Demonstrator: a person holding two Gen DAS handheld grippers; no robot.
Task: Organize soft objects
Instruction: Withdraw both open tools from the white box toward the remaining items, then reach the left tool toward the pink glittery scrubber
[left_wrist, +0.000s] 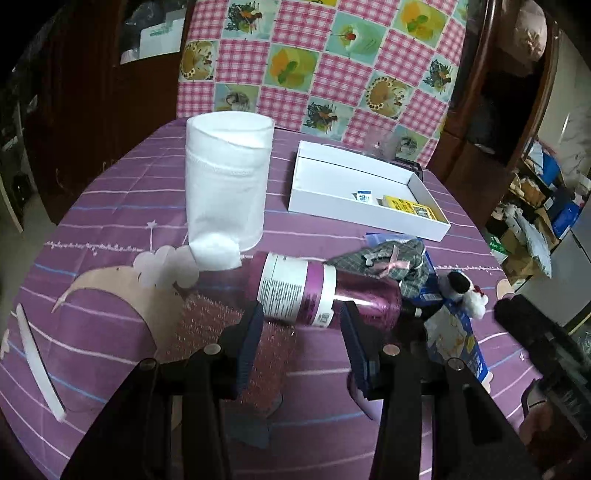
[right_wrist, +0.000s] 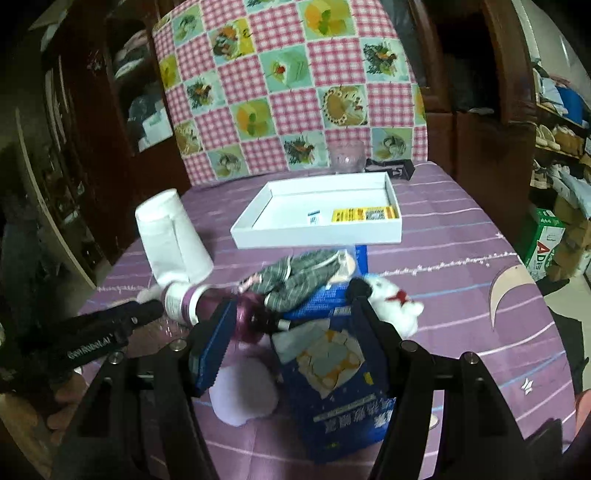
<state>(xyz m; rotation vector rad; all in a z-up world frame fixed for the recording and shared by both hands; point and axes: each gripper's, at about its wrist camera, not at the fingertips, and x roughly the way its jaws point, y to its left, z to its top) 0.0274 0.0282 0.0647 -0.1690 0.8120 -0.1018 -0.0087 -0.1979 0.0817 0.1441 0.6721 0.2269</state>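
The soft things lie in one heap near the middle of the purple-clothed surface (right_wrist: 461, 229): a grey checked cloth doll (right_wrist: 295, 277) draped over the top end of a blue packet (right_wrist: 332, 354), and a small white plush toy (right_wrist: 391, 299) just at the packet's 3 o'clock edge. In the right wrist view the right gripper (right_wrist: 291, 317) stands open with nothing pressed between its pads, and the doll sits straight ahead at 12 o'clock, its long axis running from 8 o'clock up to 2 o'clock, across the line of the fingers. The white box (right_wrist: 251, 232) waits beyond at 12 o'clock.

In the left wrist view the left gripper (left_wrist: 303, 325) is part open and empty, facing a purple bottle (left_wrist: 314, 291) lying on its side, long axis 9 to 3 o'clock; the doll is off at its 1 o'clock. So the right hand looks the nearer and better lined for the doll
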